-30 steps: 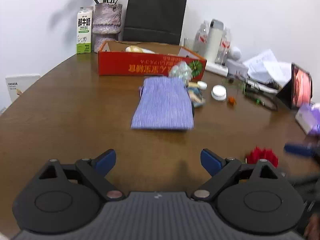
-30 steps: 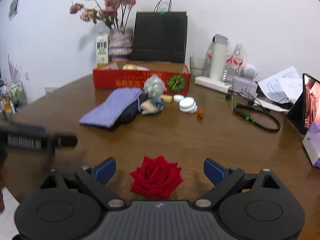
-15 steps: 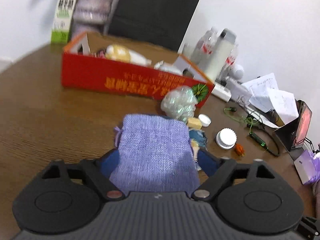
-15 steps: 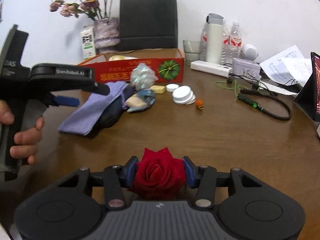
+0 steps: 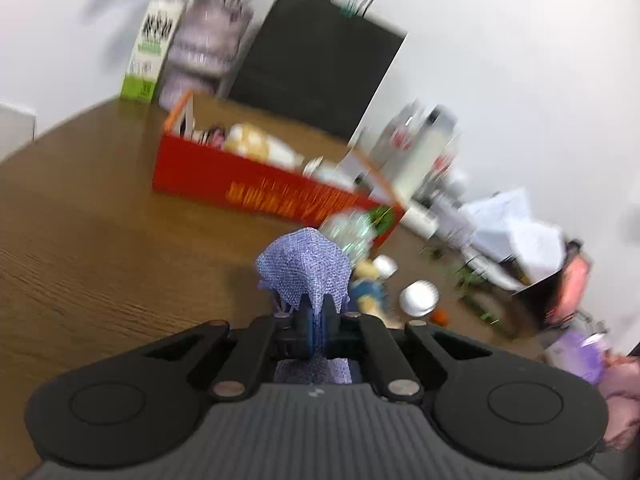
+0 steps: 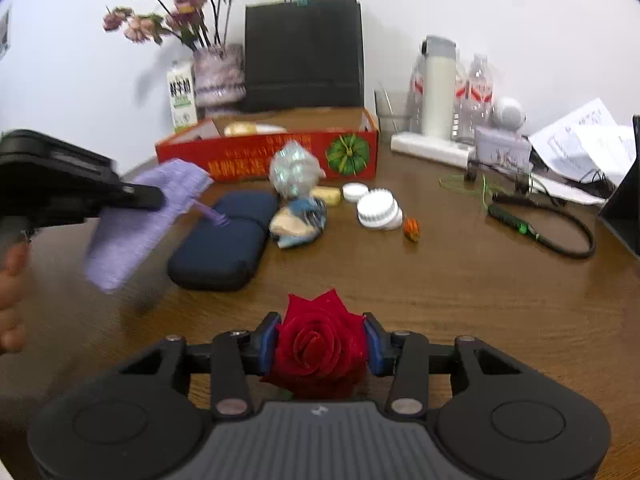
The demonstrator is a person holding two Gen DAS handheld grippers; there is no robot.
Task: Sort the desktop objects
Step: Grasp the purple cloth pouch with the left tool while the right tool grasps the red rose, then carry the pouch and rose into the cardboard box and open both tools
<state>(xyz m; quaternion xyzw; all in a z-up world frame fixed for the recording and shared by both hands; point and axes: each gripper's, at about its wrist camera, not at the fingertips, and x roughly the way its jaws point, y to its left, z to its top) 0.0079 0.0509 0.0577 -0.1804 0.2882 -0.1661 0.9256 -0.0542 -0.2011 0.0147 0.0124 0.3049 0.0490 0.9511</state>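
Note:
My left gripper [image 5: 318,320] is shut on a purple cloth pouch [image 5: 306,270] and holds it lifted off the table; the pouch [image 6: 140,216] hangs from it in the right wrist view. My right gripper [image 6: 322,344] is shut on a red rose [image 6: 320,344] just above the table. A dark blue zip case [image 6: 224,240] lies uncovered where the pouch was. A red cardboard box [image 6: 264,152] with a few items inside stands behind, also in the left wrist view [image 5: 256,184].
A crinkly wrapped item [image 6: 294,168], a snack packet [image 6: 300,222], white lids [image 6: 378,208] and a small orange thing [image 6: 412,229] lie before the box. A black cable [image 6: 552,236], papers, bottles, a black bag [image 6: 304,52], vase and milk carton [image 6: 181,96] stand behind.
My left gripper moved forward over the pouch, shut on it and lifted it, uncovering the blue case. My right gripper shut on the rose.

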